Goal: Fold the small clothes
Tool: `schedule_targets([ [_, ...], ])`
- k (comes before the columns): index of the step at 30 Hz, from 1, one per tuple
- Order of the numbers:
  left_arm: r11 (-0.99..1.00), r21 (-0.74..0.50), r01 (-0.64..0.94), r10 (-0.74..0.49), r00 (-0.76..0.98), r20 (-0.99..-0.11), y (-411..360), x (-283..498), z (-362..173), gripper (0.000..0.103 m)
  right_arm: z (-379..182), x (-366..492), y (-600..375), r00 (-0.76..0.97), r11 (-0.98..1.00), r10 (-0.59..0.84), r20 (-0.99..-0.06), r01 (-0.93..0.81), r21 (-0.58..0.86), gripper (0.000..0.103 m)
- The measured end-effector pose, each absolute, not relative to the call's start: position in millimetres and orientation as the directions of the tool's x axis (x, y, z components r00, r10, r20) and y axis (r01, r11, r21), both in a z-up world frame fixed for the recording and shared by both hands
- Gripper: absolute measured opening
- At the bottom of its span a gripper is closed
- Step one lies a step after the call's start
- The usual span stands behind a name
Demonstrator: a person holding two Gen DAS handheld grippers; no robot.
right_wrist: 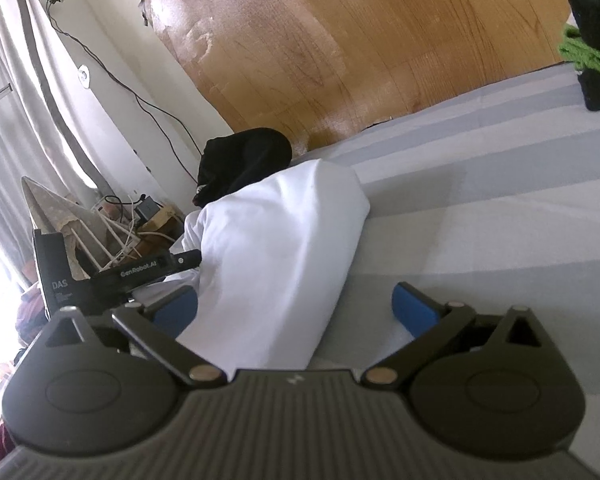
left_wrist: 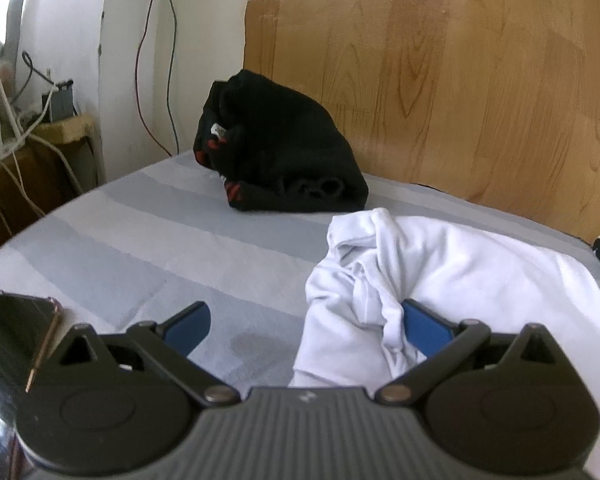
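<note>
1. Black, rolled and bundled, a dark garment with red trim [left_wrist: 280,152] sits at the far left of the grey-striped bed sheet [left_wrist: 132,240], against a wood-grain board [left_wrist: 440,80]; it looks already dealt with.
2. Left gripper [left_wrist: 306,326] hovers low over the sheet, jaws spread wide; its right blue pad [left_wrist: 424,326] lies against a crumpled fold of the white cotton garment [left_wrist: 440,276], the other pad over bare sheet, nothing pinched.
3. White cloth lies rumpled near the bed's middle, bunched into ridges on its left side and smoother to the right. It reads as light, limp and thin: it should drape and sag when lifted and slide easily on the sheet.
4. Right gripper [right_wrist: 296,312] stands fully open too, the garment's smooth rounded end [right_wrist: 276,248] reaching between its pads without being clamped.
5. Best holds appear to be the hems or corners, one per gripper, pinched flat and pulled taut; a grab at the bunched ridge risks catching several layers.
</note>
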State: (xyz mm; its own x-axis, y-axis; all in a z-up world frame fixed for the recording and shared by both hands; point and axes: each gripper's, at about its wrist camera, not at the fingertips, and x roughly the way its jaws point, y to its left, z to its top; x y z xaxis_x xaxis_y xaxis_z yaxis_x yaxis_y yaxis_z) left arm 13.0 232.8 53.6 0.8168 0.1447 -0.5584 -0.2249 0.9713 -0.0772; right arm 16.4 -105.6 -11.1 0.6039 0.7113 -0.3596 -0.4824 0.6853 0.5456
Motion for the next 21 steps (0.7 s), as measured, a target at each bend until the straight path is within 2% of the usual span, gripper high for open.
schedule_targets([
  [5, 0.956, -0.223, -0.193, 0.023, 0.803, -0.595, 256, 17, 50, 0.103, -12, 16, -106, 0.607, 0.685, 0.711, -0.356, -0.483, 0.545, 0.103],
  [7, 0.952, -0.257, -0.169, -0.014, 0.812, -0.584, 263, 15, 50, 0.103, -12, 16, -106, 0.607, 0.684, 0.712, -0.354, -0.484, 0.546, 0.103],
  [14, 0.954, -0.268, -0.138, -0.052, 0.8, -0.597, 266, 10, 51, 0.103, -12, 16, -107, 0.607, 0.681, 0.714, -0.35, -0.485, 0.549, 0.103],
  [21, 0.935, -0.353, -0.039, -0.202, 0.76, -0.617, 271, -1, 55, 0.103, -11, 16, -106, 0.605, 0.683, 0.713, -0.355, -0.482, 0.549, 0.103],
])
